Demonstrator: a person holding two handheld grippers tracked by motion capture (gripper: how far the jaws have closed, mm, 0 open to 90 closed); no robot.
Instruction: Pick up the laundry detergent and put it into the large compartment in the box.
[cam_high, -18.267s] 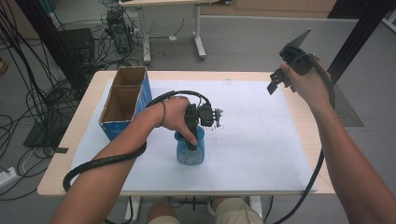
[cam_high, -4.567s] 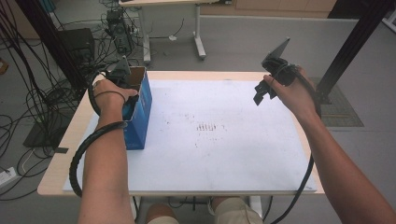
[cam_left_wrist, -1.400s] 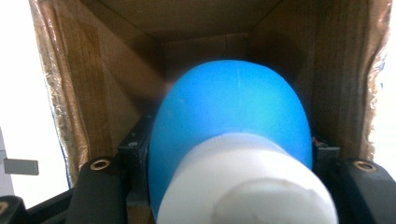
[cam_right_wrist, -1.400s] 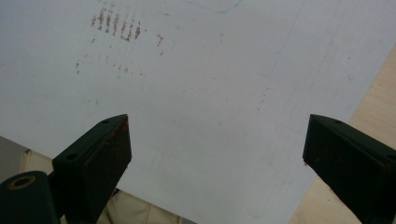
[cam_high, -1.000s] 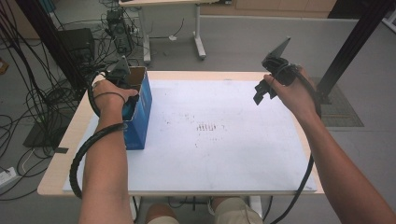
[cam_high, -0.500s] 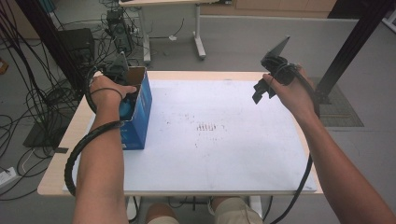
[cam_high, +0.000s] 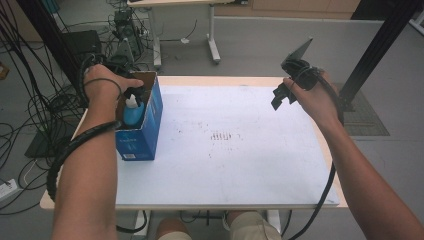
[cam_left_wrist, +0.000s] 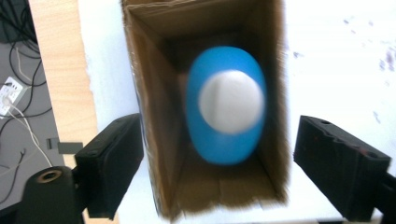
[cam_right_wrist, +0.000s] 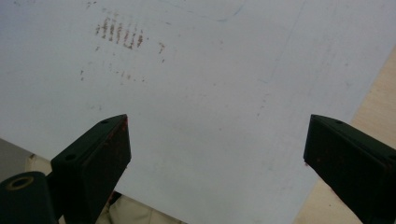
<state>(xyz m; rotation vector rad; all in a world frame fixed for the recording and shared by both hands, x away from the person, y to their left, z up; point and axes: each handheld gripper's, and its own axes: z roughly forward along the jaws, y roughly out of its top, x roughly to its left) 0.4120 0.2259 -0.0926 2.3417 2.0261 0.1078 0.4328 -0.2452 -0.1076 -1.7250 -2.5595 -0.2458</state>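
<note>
A blue bottle with a white cap (cam_left_wrist: 228, 105) stands upright inside the open cardboard box (cam_left_wrist: 152, 116), whose outside is blue (cam_high: 142, 137), at the table's left edge. The bottle (cam_high: 132, 111) shows through the box's open top in the high view. My left gripper (cam_left_wrist: 219, 172) hangs straight above the box and looks down into it. Its jaws have just been opening and stand wide on either side of the box, with the bottle free below them. My right gripper (cam_high: 281, 96) is held in the air over the table's far right corner, open and empty (cam_right_wrist: 217, 163).
A white sheet (cam_high: 235, 150) with faint brown smudges (cam_high: 220, 136) covers the wooden table (cam_high: 210, 80). Cables and equipment (cam_high: 45, 100) lie on the floor to the left. A black post (cam_high: 380, 45) rises at the right, and another table's legs (cam_high: 212, 40) stand beyond.
My left hand has risen out of the box, its jaws have opened, and the blue bottle it let go of stands inside. The right hand has kept still.
</note>
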